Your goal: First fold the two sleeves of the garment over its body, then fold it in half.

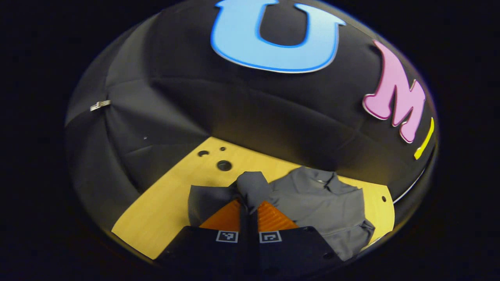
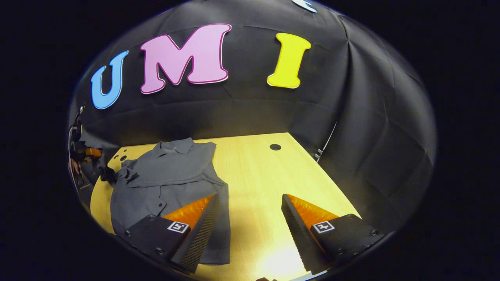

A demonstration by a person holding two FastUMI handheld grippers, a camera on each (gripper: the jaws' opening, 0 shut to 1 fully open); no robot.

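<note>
fabric fills the pinch of your left gripper [image 1: 248,208]: in the left gripper view its two fingers are drawn together with a fold of the grey garment [image 1: 320,199] clamped between them, a bunched lump of the sleeve [image 1: 252,185] standing up just past the tips. more of that sleeve's cloth spreads flat to the left of the fingers, and the body of the garment lies to the right of them, collar toward the booth wall, on the wooden table [image 1: 168,203]. a few dark holes [image 1: 224,165] dot the table beyond the sleeve.

your right gripper [image 2: 250,203] stands wide apart and holds nothing. in the right gripper view one finger hangs over the garment's [image 2: 168,175] lower right edge, the other over bare table [image 2: 258,171] well to the side; you cannot tell from this angle whether the near finger touches the cloth. the garment lies on the left half of the table, collar [image 2: 174,146] at the far end, with the near sleeve already laid across the chest. at the far left edge of that view the other gripper [image 2: 93,153] shows small, at the garment's far side, with dark cloth hanging from it. one round hole [image 2: 275,147] sits in the table near the far edge.
</note>
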